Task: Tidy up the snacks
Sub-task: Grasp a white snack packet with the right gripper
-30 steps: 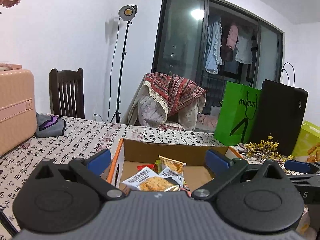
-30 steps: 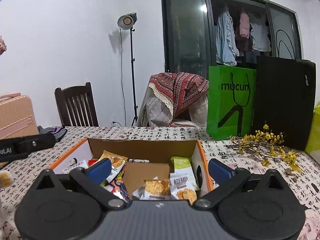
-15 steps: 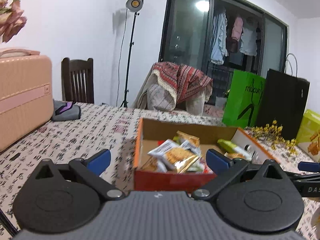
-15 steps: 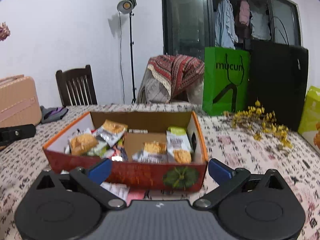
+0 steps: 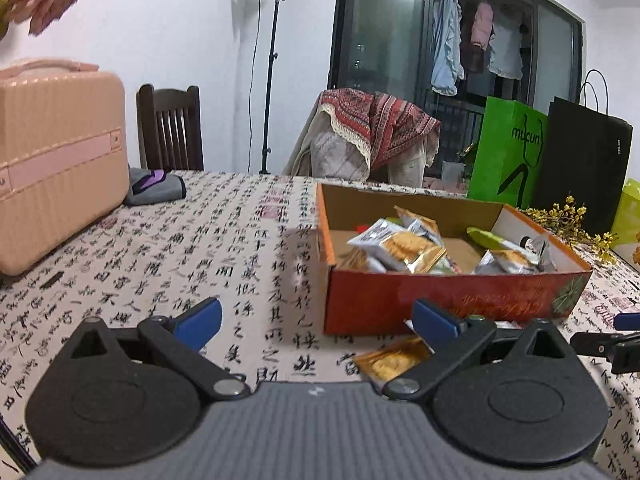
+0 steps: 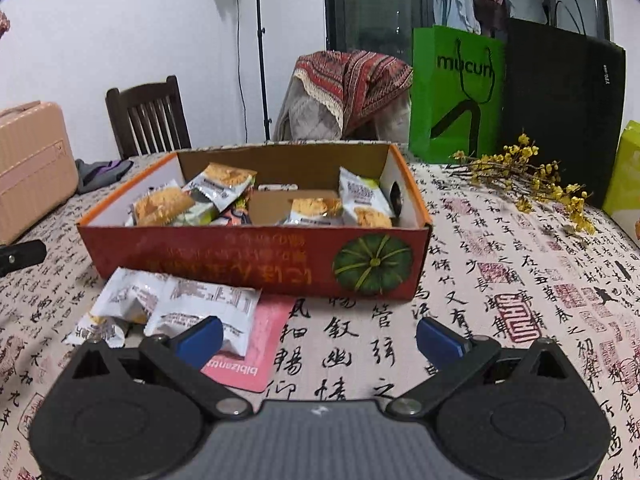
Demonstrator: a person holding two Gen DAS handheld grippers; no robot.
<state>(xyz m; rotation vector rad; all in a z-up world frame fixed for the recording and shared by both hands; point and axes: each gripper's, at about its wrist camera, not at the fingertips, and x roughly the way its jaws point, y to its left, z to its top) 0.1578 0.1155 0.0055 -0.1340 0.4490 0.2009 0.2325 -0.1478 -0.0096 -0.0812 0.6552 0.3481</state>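
Left wrist view: the left gripper (image 5: 316, 320) hangs released and empty at lower centre, above a crinkled gold foil packet (image 5: 394, 360) lying just before the orange cardboard box (image 5: 440, 300) at centre right; slick film like this could slide out of a shallow pinch. Right wrist view: the right gripper (image 6: 318, 336) is spread wide, empty, near glossy white packets (image 6: 176, 304) overlapping a flat pink card (image 6: 260, 344) at lower left; a low grab risks lifting both or snagging the printed tablecloth (image 6: 500, 280)
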